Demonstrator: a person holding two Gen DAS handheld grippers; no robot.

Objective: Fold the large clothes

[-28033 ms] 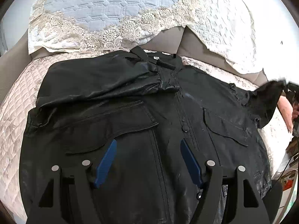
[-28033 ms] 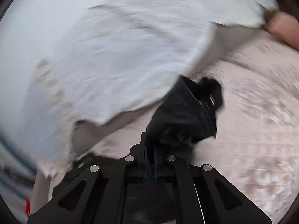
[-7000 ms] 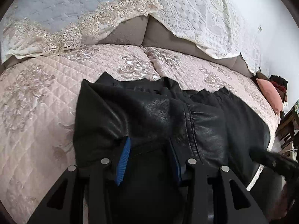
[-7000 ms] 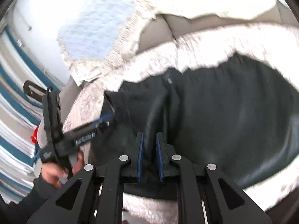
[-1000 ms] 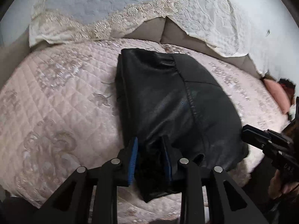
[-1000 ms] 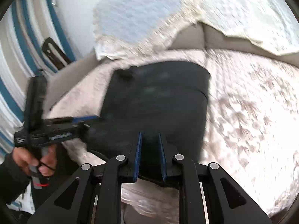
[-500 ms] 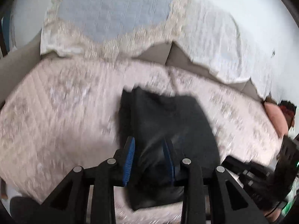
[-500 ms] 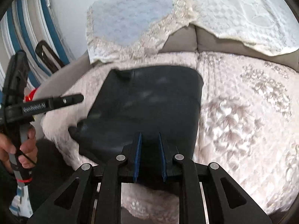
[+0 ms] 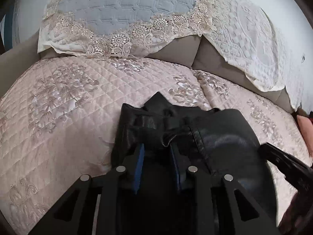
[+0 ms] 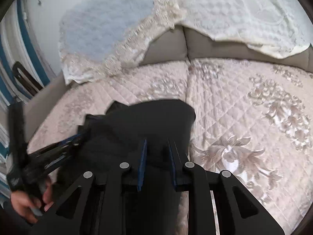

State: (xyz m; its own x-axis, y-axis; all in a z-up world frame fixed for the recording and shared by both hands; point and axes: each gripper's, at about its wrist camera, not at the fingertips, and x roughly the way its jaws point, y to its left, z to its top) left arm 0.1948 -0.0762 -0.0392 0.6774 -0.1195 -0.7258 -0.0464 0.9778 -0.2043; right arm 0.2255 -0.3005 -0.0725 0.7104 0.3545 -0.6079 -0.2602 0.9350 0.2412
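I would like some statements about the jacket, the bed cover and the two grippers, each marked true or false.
1. The black jacket lies on a pink quilted bed cover. True.
2. The jacket is spread out flat with both sleeves open. False: it is bunched into a compact bundle.
3. The left gripper has jacket material between its fingers. True.
4. The pillow with the lace border is red. False: it is grey-blue.

Black leather jacket [image 9: 215, 137] lies folded, bunched, on quilted bedspread [image 9: 58, 117].
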